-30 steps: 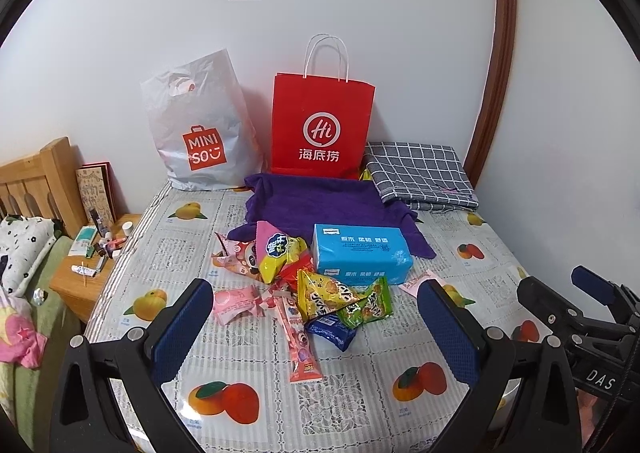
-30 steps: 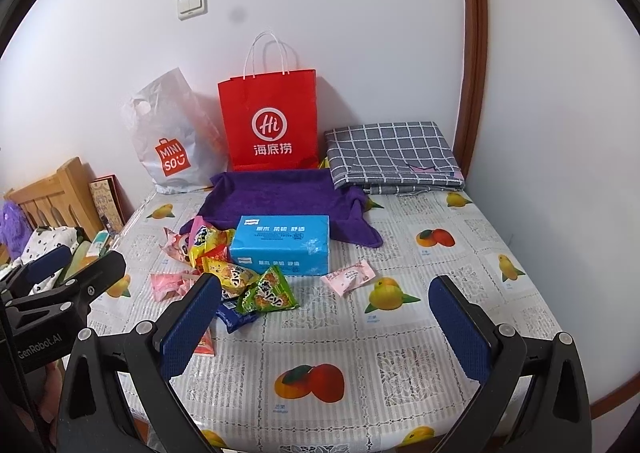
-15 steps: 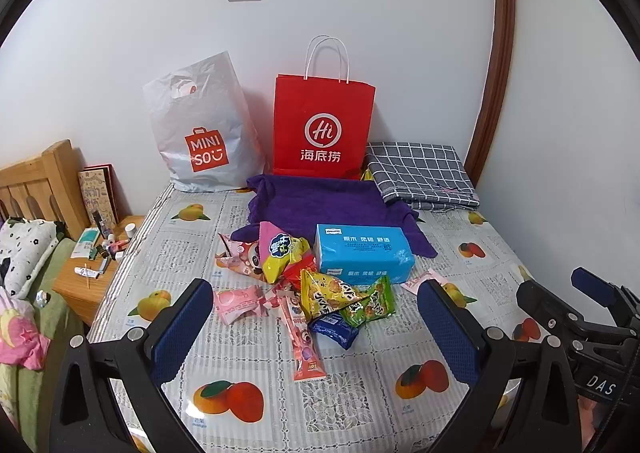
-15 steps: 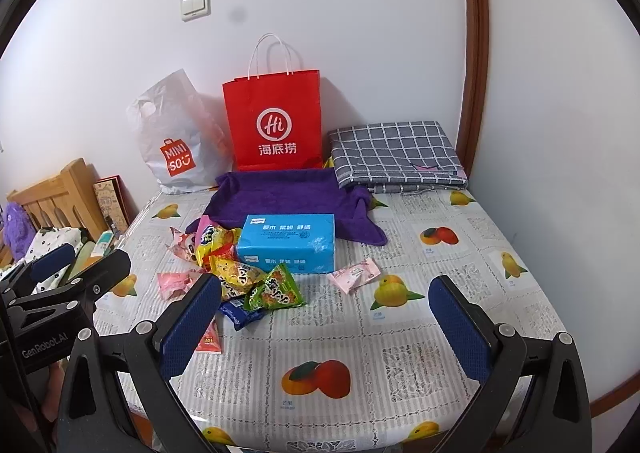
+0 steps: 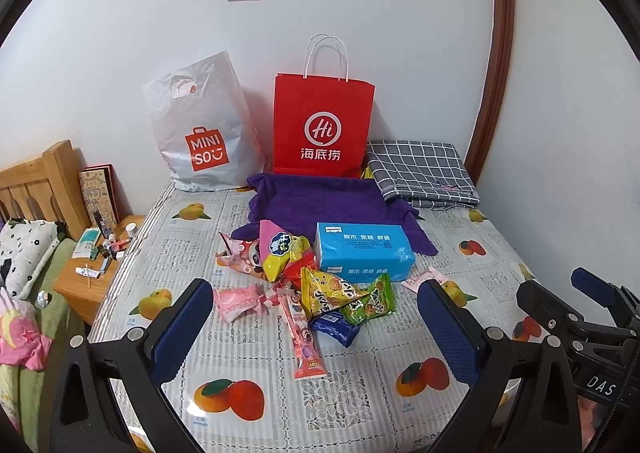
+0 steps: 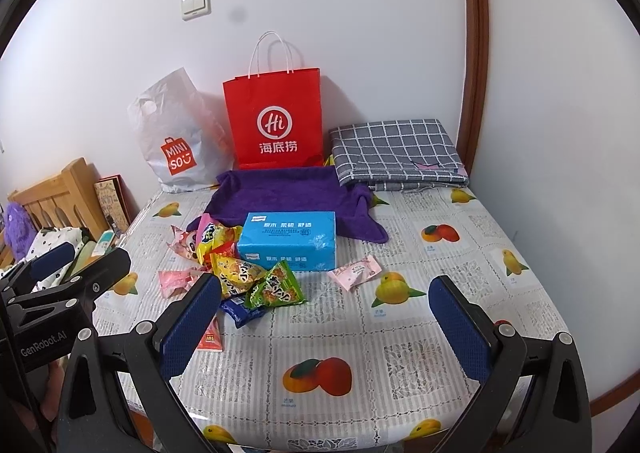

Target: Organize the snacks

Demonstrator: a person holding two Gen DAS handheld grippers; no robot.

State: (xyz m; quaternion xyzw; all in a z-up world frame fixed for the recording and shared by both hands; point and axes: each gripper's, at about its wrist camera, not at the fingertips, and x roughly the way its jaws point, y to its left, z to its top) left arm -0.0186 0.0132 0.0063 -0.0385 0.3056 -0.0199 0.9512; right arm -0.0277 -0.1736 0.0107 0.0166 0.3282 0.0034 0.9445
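A white tablecloth (image 6: 400, 333) is showing a pattern of orange and yellow fruit. A red paper bag (image 5: 322, 125) is bearing a white logo; a white plastic bag (image 5: 200, 125) is carrying an orange-red emblem. A purple towel (image 6: 288, 193) is lying by a grey cloth (image 6: 396, 151) checked in white. A blue tissue pack (image 5: 362, 249) is adjoining pink, yellow and green snack packets (image 5: 312, 285). Gripper pads (image 6: 192, 327) are showing dark blue.

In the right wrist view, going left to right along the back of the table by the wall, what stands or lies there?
White Miniso plastic bag → red paper bag → folded grey checked cloth. The purple towel lies in front of the red bag, so it is left out of the row.
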